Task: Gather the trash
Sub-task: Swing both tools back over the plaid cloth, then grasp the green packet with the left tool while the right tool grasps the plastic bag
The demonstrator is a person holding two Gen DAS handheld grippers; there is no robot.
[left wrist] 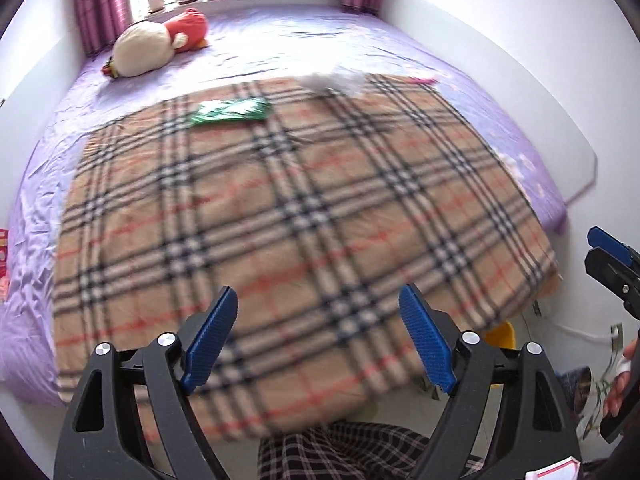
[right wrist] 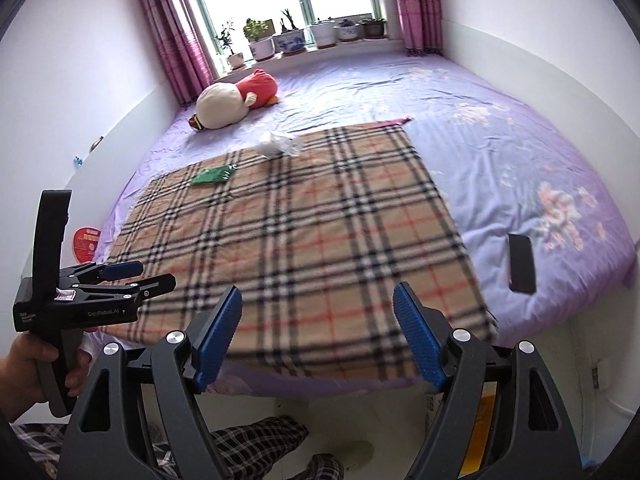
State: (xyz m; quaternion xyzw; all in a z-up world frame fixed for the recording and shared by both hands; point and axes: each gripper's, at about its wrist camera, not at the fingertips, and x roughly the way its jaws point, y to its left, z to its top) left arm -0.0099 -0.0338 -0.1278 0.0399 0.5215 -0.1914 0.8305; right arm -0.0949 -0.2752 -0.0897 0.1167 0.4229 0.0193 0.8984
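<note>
A green wrapper (left wrist: 230,111) lies on the far left part of a plaid blanket (left wrist: 304,216); it also shows in the right wrist view (right wrist: 212,175). A crumpled white plastic bag (left wrist: 334,82) lies at the blanket's far edge, also in the right wrist view (right wrist: 280,143). A pink scrap (left wrist: 423,79) lies beyond the blanket's far right corner, also in the right wrist view (right wrist: 394,122). My left gripper (left wrist: 318,336) is open and empty above the blanket's near edge. My right gripper (right wrist: 318,336) is open and empty, at the bed's near edge.
A purple-sheeted bed (right wrist: 500,152) fills the room between white walls. A plush toy (right wrist: 236,98) lies at the back left. Potted plants (right wrist: 296,36) line the windowsill. A black phone (right wrist: 521,263) lies on the bed's right. A red round item (right wrist: 86,242) sits at the left edge.
</note>
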